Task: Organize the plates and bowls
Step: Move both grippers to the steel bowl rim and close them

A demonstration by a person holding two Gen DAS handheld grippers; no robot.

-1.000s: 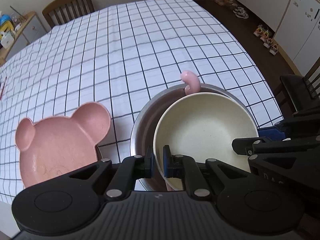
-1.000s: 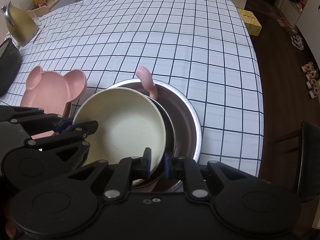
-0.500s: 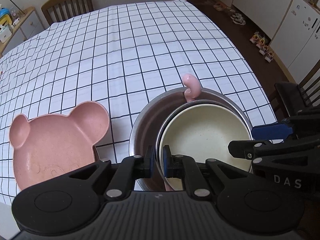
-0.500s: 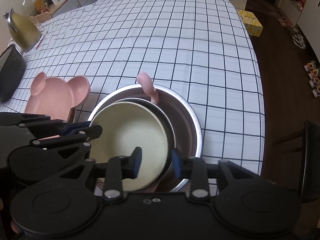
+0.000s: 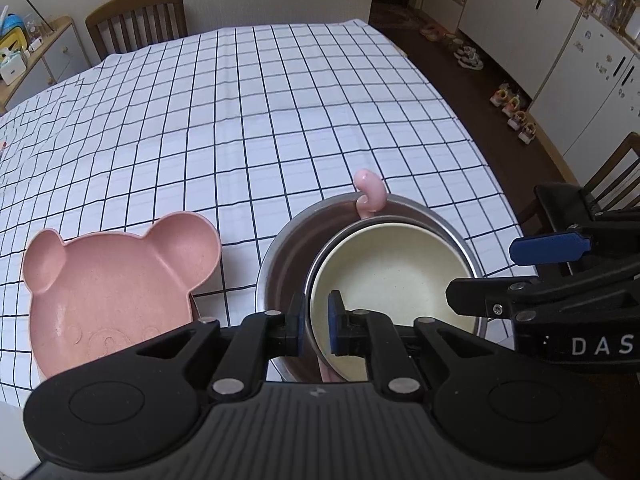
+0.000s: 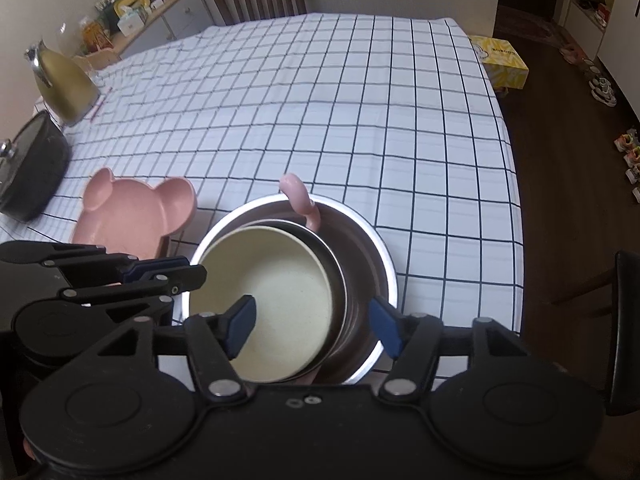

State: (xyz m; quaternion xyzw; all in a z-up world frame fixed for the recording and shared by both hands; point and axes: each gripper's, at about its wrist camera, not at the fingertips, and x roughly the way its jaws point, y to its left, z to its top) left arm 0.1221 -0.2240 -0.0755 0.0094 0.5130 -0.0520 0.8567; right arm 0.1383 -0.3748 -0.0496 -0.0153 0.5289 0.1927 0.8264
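Note:
A cream bowl (image 5: 384,268) sits nested inside a smaller steel bowl, within a large steel bowl (image 5: 288,256) near the table's front edge. A pink curved handle (image 5: 370,194) sticks up at the far rim. My left gripper (image 5: 316,322) is shut on the cream bowl's near rim. My right gripper (image 6: 312,324) is open, its fingers spread above the cream bowl (image 6: 272,304) and the large steel bowl (image 6: 368,252). A pink bear-shaped plate (image 5: 108,288) lies left of the bowls; it also shows in the right wrist view (image 6: 136,212).
The table carries a white checked cloth (image 5: 248,112). A black lidded pan (image 6: 28,168) and a yellowish kettle (image 6: 64,80) stand at the left side. Wooden chairs (image 5: 138,20) stand at the far end. A yellow tissue box (image 6: 502,60) lies beyond the right edge.
The cream bowl went down from a tilted, lifted pose into the steel bowls. My right gripper let go of its rim and opened wide. My left gripper stayed shut on it.

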